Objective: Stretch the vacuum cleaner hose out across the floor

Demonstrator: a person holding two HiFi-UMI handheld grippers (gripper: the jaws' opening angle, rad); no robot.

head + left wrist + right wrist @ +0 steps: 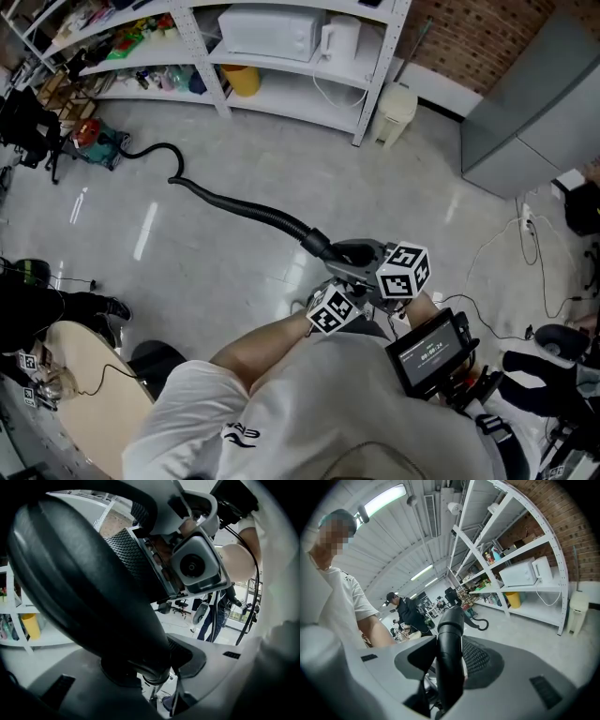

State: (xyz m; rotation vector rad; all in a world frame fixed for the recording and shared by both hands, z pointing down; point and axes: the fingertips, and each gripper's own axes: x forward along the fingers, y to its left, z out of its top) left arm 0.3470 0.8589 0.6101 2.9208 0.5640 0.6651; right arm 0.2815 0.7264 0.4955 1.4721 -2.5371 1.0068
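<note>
Both grippers sit right in front of my chest, side by side. My left gripper [154, 670] is clamped on the fat black end of the hose [246, 210]. My right gripper [450, 667] is clenched on that same end just beside it, pads pressed against the tube from both sides. From there the hose runs up and to the left across the grey floor [309, 159], mostly straight, then curls into a hook shape near the far left. That curl ends at the vacuum [98, 146], parked at the floor's far left edge by the white shelf [291, 98]. There's a microwave [272, 33] on the shelf and a yellow bucket [244, 81] one level below it.
</note>
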